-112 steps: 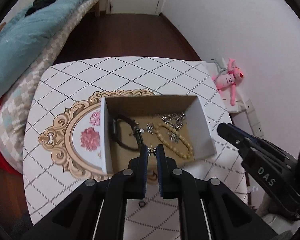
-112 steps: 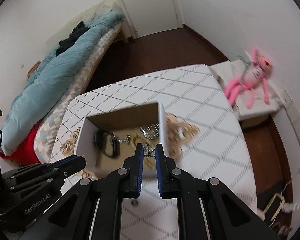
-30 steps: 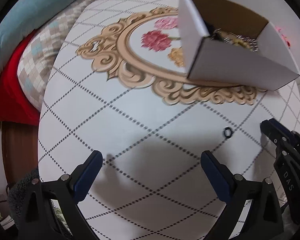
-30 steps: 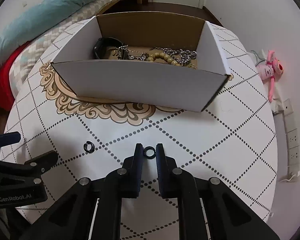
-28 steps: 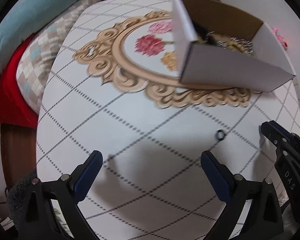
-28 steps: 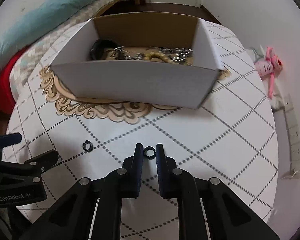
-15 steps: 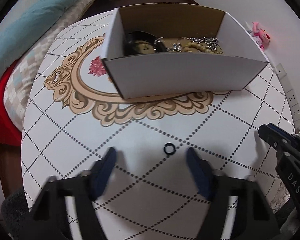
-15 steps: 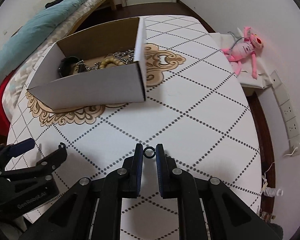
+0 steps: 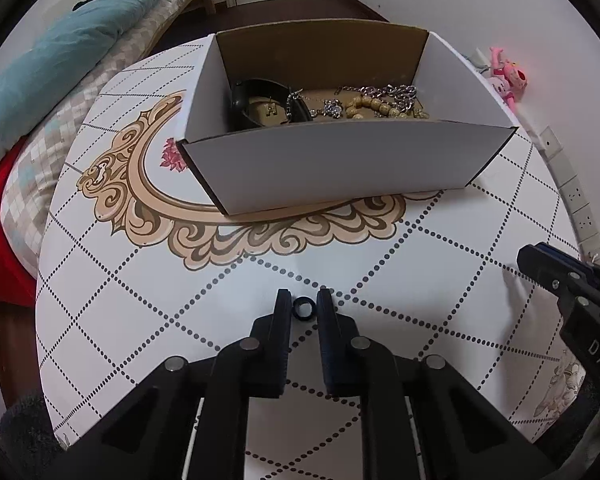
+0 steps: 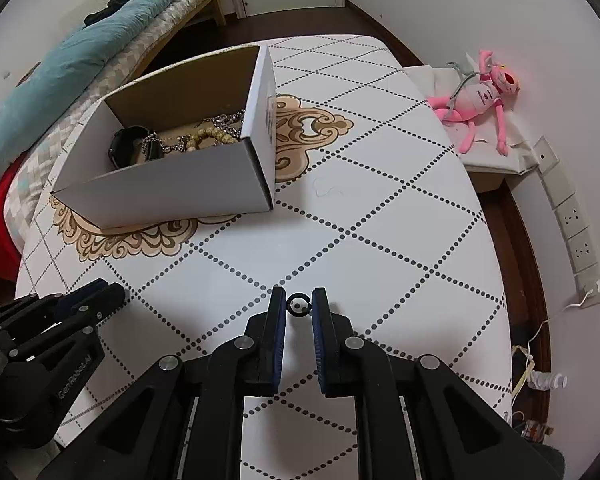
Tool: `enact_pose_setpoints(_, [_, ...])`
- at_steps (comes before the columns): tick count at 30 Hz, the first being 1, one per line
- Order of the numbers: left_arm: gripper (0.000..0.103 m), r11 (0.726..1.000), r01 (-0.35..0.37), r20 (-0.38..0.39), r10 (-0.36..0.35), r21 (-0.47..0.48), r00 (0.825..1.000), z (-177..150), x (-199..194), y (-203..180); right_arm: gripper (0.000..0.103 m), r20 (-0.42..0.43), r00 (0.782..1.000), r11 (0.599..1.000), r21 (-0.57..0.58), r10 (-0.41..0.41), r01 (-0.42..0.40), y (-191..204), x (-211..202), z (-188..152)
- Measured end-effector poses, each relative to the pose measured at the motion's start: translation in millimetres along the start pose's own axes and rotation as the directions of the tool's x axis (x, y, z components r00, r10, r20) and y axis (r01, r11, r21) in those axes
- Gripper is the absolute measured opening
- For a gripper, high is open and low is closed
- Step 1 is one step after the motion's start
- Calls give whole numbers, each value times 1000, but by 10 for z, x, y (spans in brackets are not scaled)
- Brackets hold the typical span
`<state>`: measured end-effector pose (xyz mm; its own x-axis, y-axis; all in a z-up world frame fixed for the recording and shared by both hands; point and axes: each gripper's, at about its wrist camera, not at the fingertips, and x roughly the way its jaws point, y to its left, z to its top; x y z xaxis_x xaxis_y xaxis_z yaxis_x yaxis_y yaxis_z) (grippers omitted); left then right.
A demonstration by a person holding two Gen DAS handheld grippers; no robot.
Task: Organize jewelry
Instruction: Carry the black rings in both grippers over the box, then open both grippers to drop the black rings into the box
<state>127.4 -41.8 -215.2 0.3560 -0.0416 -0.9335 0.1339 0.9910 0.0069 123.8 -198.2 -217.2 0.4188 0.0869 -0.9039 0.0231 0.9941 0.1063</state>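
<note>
1. Far left, beyond the table's left edge: a bed with a teal quilt and a checked grey cover. No part in the task.
2. Left gripper, low over the near edge of the white round table with dotted diamond lines. Jaws narrowed to a small gap, a small black ring sitting between the 2 pads. The ring looks pinched, though contact on both sides is hard to confirm.
3. Centre, toward the table's far edge: an open white cardboard box with a brown inside, resting on the gold scroll print. It holds a black bangle, a tan bead bracelet and a silver chain.
4. Right gripper, near the table's near-right edge. Jaws nearly together on a second thin black ring, held upright, its opening facing the camera.
5. Key relation: the box lies straight ahead of the left jaws, ahead and to the left of the right jaws. The left gripper seems nearer. Each ring likely needs lifting over the near wall before release.
6. Far right, off the table: a pink plush toy.
</note>
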Motion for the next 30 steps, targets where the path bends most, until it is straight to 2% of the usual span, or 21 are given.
enact_pose_setpoints(10, [10, 998, 54, 103, -52, -17, 993, 133, -495, 84, 13, 79, 995, 998, 9, 58, -59, 58, -372, 190])
enact_pose_setpoints(15, [10, 993, 111, 150, -106, -25, 983, 428, -768, 126, 13, 127, 986, 994, 8, 108, -109, 142, -591, 433])
enact_pose_setpoints(19, [10, 988, 151, 135, -144, -41, 980, 735, -762, 200, 13, 136, 980, 989, 0, 148, -150, 231, -619, 763])
enact_pose_setpoints(23, [10, 986, 160, 68, -157, -47, 985, 1038, -557, 305, 13, 88, 980, 984, -7, 177, -177, 303, -439, 1082])
enact_pose_setpoints(26, [12, 990, 120, -10, -121, -76, 993, 1192, -383, 379, 14, 11, 983, 983, -21, 184, -184, 359, -230, 1250])
enact_pose_setpoints(29, [13, 992, 106, -17, -108, -68, 994, 1269, -349, 399, 15, -68, 987, 988, -39, 147, -150, 413, -47, 1353])
enact_pose_setpoints(30, [14, 993, 98, -9, -99, -65, 995, 1279, -366, 401, 18, -77, 987, 989, -45, 139, -142, 416, -22, 1368])
